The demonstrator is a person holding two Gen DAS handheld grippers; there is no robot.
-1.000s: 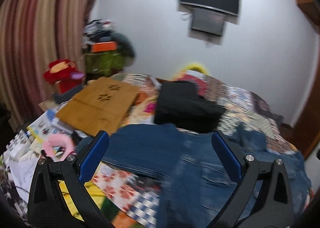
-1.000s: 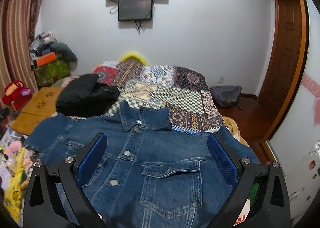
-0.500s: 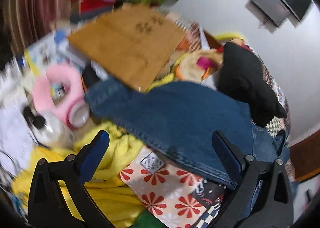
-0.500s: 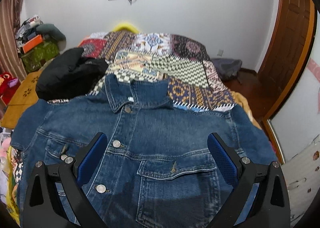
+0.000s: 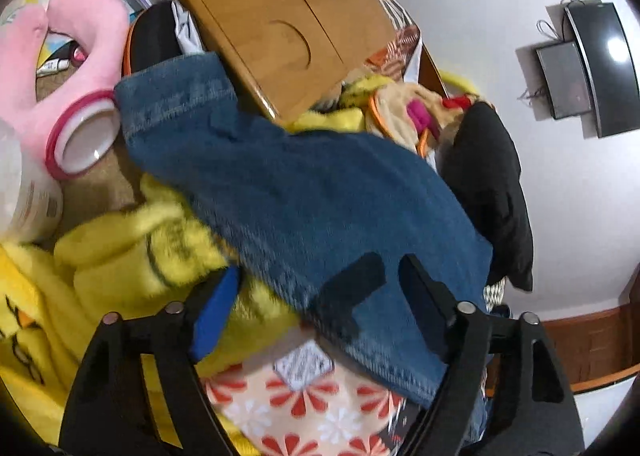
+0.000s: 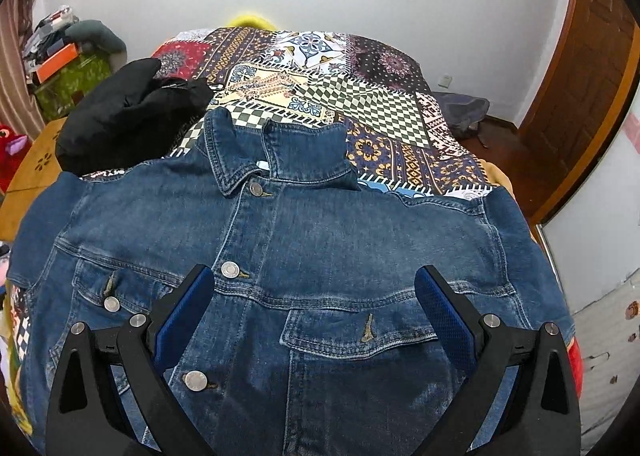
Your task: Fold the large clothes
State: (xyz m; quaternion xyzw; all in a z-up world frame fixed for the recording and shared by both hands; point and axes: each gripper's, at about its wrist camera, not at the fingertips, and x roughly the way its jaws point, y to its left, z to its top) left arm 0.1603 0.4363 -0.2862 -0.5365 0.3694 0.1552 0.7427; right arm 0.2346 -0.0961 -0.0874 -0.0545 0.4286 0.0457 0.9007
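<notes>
A blue denim jacket lies front up and buttoned on the patchwork bed, collar toward the far wall. My right gripper is open and empty just above its chest, between the button row and the right pocket. In the left wrist view the jacket's left sleeve stretches out over the bed's edge, cuff at the upper left. My left gripper is open and low over the sleeve's upper part, one finger on each side of it, holding nothing.
A black garment lies left of the collar. A wooden lap table, a pink cushion, a white jar and a yellow blanket crowd the sleeve. A wooden door stands right.
My left gripper has swung down and left from the room view onto the sleeve, now close over it. My right gripper has dropped closer to the jacket's chest.
</notes>
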